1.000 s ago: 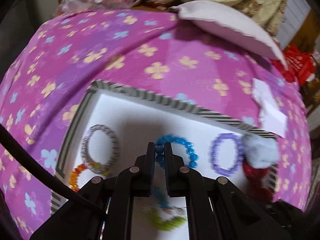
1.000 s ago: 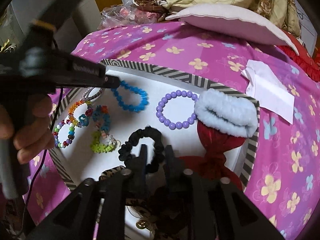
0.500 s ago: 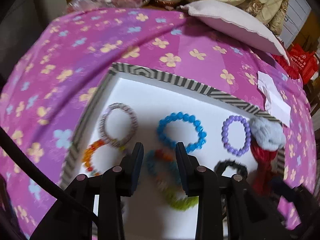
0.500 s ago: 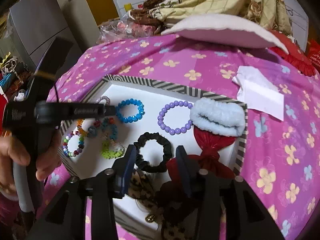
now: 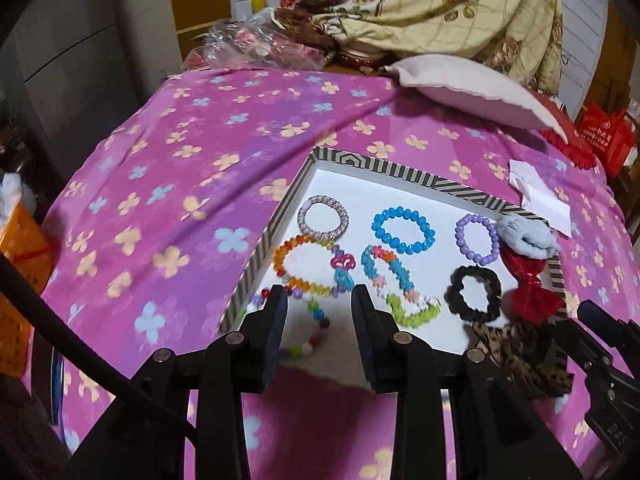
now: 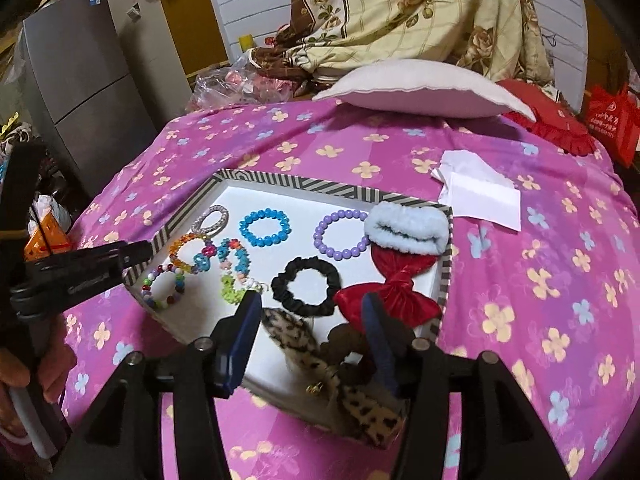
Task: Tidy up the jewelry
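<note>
A white tray with a striped rim (image 5: pixel 400 166) (image 6: pixel 304 184) lies on the bed. In it lie a blue bead bracelet (image 5: pixel 403 231) (image 6: pixel 265 227), a purple one (image 5: pixel 477 239) (image 6: pixel 341 237), a silver ring bracelet (image 5: pixel 323 220), several multicoloured bracelets (image 6: pixel 192 254), a black scrunchie (image 5: pixel 474 293) (image 6: pixel 306 286), a red bow (image 6: pixel 390 294), a light blue fluffy band (image 6: pixel 406 229) and a leopard-print bow (image 6: pixel 360 396). My left gripper (image 5: pixel 318 300) is open and empty above the tray's near edge. My right gripper (image 6: pixel 310 312) is open and empty above the leopard bow.
The bed has a pink flowered cover (image 5: pixel 180 184). A white pillow (image 6: pixel 420 88) and a patterned quilt (image 6: pixel 420 12) lie at the back. A folded white paper (image 6: pixel 480 194) lies right of the tray. A grey fridge (image 6: pixel 80 92) stands at the left.
My left gripper let go of the blue bead bracelet, opened and drew back from the tray. My right gripper opened and pulled back and up too.
</note>
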`<state>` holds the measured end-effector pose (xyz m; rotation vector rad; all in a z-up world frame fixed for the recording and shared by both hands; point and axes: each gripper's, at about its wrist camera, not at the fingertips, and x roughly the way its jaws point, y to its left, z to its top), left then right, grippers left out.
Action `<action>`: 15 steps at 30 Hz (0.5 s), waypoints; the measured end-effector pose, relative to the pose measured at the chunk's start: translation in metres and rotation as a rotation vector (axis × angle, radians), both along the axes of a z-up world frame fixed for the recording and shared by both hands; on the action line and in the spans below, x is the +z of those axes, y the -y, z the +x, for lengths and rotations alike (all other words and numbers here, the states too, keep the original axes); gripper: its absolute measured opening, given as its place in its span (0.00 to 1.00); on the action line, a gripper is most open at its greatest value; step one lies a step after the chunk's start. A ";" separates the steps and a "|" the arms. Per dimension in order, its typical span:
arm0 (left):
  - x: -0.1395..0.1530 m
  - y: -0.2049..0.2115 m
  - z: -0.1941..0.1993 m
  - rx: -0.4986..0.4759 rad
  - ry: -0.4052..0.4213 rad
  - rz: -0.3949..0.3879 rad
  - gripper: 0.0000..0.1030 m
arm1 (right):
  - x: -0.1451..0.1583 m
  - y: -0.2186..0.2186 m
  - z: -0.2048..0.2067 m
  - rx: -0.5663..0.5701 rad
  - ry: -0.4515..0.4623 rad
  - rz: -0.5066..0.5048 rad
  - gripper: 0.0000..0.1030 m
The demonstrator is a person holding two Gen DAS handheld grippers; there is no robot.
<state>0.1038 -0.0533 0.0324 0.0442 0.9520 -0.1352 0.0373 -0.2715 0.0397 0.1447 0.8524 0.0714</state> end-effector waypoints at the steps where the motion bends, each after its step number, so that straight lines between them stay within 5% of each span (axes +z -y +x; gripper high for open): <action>1: 0.002 -0.001 -0.005 0.002 0.008 0.004 0.44 | 0.002 -0.002 -0.002 0.001 0.003 -0.002 0.55; 15: 0.020 -0.010 -0.043 0.017 0.070 0.009 0.44 | 0.012 -0.021 -0.020 -0.021 0.017 -0.027 0.64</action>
